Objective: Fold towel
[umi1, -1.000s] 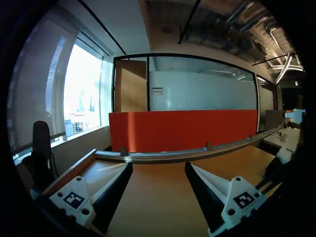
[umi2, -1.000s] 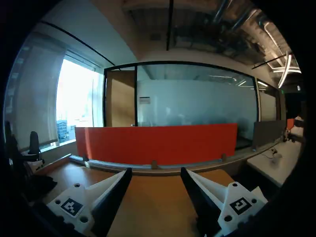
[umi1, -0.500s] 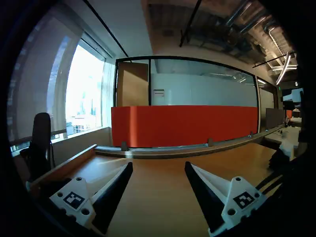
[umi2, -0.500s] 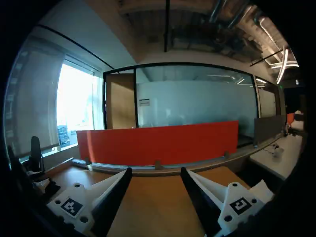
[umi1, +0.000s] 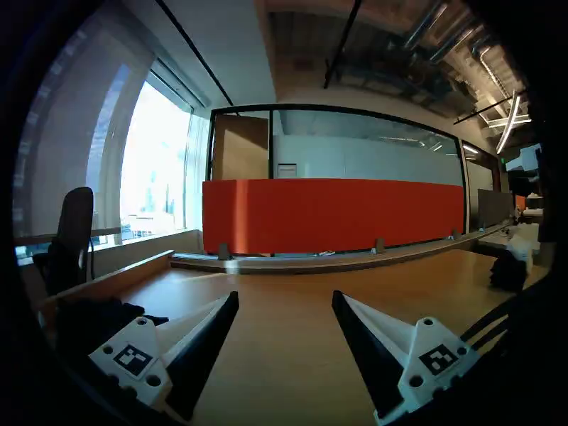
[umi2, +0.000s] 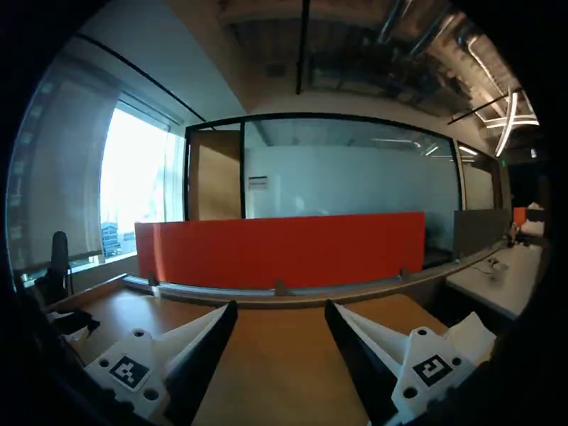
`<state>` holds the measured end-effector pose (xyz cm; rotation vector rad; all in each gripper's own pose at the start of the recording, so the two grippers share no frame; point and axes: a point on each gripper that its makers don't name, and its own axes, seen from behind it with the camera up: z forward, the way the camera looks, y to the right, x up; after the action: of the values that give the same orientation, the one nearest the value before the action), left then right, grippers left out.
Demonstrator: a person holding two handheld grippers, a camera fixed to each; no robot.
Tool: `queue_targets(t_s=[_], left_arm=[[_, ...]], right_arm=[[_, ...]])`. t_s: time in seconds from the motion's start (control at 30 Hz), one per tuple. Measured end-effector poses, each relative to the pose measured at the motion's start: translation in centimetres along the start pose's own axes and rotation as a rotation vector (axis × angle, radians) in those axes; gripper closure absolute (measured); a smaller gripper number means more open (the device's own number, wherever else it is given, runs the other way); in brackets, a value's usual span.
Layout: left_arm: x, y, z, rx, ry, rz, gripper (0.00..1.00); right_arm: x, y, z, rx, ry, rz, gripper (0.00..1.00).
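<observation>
My left gripper [umi1: 284, 295] is open over a bare wooden table [umi1: 284, 341], nothing between its fingers. A dark crumpled cloth [umi1: 92, 323] lies on the table at the lower left of the left gripper view, just behind the left finger; I cannot tell whether it is the towel. My right gripper [umi2: 280, 305] is also open and empty above the same wooden table [umi2: 284, 362]. A small dark and white bundle [umi2: 71, 323] lies at the far left of the right gripper view.
An orange divider [umi1: 334, 216] runs along the table's far edge, also the orange divider [umi2: 284, 250]. A dark chair [umi1: 71, 241] stands by the window at left. A dark lump with a white object [umi1: 510, 268] sits at right. A white desk [umi2: 508, 273] adjoins on the right.
The left gripper's view has dropped and levelled toward the table, bringing the dark cloth into sight at lower left. The right gripper has shifted only slightly. Both grippers stay open.
</observation>
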<state>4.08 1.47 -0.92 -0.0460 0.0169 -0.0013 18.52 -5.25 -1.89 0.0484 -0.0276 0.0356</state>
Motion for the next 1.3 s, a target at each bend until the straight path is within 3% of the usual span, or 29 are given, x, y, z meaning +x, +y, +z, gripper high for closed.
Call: queue_targets(t_s=[0.5, 1.3], left_arm=[[-3.9, -0.7, 0.4, 0.015, -0.012, 0.0, 0.02], [-3.9, -1.2, 0.7, 0.03, -0.017, 0.0, 0.02]], right_arm=[[-2.7, -1.2, 0.3, 0.015, -0.019, -0.011, 0.05], [-2.1, -1.0, 0.7, 0.01, -0.014, -0.018, 0.05]])
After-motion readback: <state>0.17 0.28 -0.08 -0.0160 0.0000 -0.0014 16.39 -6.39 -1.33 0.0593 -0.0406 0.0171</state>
